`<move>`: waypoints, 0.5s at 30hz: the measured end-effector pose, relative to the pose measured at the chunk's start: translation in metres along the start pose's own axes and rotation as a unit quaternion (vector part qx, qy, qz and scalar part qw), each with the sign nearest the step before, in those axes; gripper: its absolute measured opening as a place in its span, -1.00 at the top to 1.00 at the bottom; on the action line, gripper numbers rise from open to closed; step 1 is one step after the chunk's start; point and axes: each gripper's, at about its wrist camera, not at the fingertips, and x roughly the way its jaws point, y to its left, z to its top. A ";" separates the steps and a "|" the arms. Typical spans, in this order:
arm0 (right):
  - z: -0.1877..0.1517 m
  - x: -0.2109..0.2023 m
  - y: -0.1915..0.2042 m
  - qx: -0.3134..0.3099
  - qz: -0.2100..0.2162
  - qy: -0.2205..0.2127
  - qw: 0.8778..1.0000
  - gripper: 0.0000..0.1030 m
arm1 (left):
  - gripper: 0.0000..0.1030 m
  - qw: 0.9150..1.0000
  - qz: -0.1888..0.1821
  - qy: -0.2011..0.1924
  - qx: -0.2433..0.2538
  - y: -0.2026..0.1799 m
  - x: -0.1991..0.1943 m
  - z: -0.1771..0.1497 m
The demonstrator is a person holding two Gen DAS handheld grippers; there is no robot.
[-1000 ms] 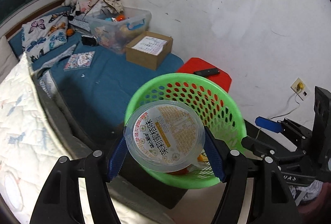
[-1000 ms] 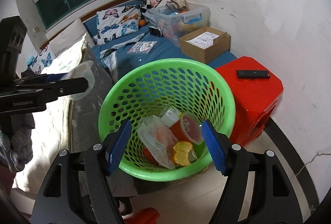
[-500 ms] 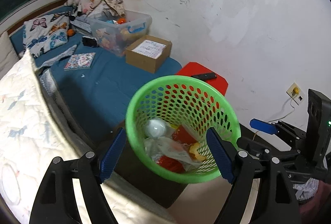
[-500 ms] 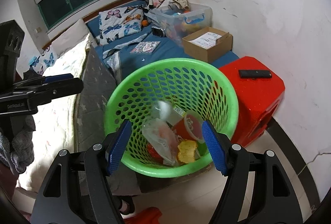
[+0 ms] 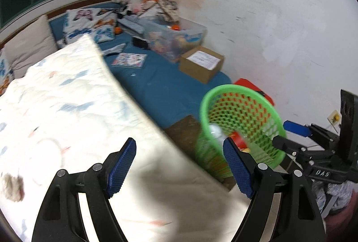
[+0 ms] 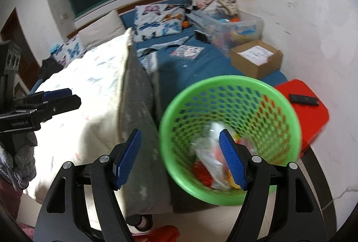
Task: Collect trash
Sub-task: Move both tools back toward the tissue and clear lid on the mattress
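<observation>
A green perforated basket [image 6: 230, 94] stands on the floor beside the bed; it also shows in the left wrist view [image 5: 243, 94]. Inside lie a clear plastic cup and wrappers [image 6: 210, 152], also seen through the rim in the left wrist view [image 5: 216, 130]. My left gripper [image 5: 180, 168] is open and empty, over the white quilt [image 5: 67, 112], left of the basket. My right gripper [image 6: 180, 159] is open and empty, its right finger [image 6: 231, 158] over the basket's near side. The left gripper shows at the left edge of the right wrist view [image 6: 44, 99].
A red stool [image 6: 306, 101] with a black remote [image 6: 304, 99] stands right of the basket against the white wall. On the blue bed [image 5: 161, 85] sit a cardboard box [image 5: 201, 63], a clear storage bin [image 5: 176, 38], a booklet and butterfly pillows.
The left gripper opened and dropped the clear cup into the basket, then swung left over the quilt. The right gripper shifted left, so the basket now sits to its right.
</observation>
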 end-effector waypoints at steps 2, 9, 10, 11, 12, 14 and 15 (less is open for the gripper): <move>0.004 0.006 0.015 -0.012 0.010 0.002 1.000 -0.40 | -0.50 1.000 0.021 -0.004 -0.009 0.018 -0.010 -0.008; 0.017 0.033 0.068 -0.053 0.053 0.016 0.997 -0.41 | -0.50 0.994 0.090 -0.017 -0.060 0.089 -0.045 -0.032; 0.018 0.037 0.076 -0.059 0.059 0.018 0.996 -0.42 | -0.50 0.992 0.109 -0.020 -0.067 0.102 -0.052 -0.037; 0.020 0.041 0.084 -0.064 0.065 0.020 0.996 -0.42 | -0.50 0.990 0.119 -0.022 -0.071 0.110 -0.056 -0.040; 0.020 0.044 0.091 -0.068 0.070 0.022 0.995 -0.43 | -0.50 0.988 0.132 -0.024 -0.075 0.118 -0.060 -0.044; 0.021 0.050 0.104 -0.078 0.078 0.027 0.993 -0.45 | -0.54 0.982 0.164 -0.026 -0.086 0.141 -0.071 -0.051; 0.021 0.054 0.114 -0.086 0.083 0.030 0.992 -0.45 | -0.57 0.981 0.171 -0.027 -0.090 0.148 -0.074 -0.053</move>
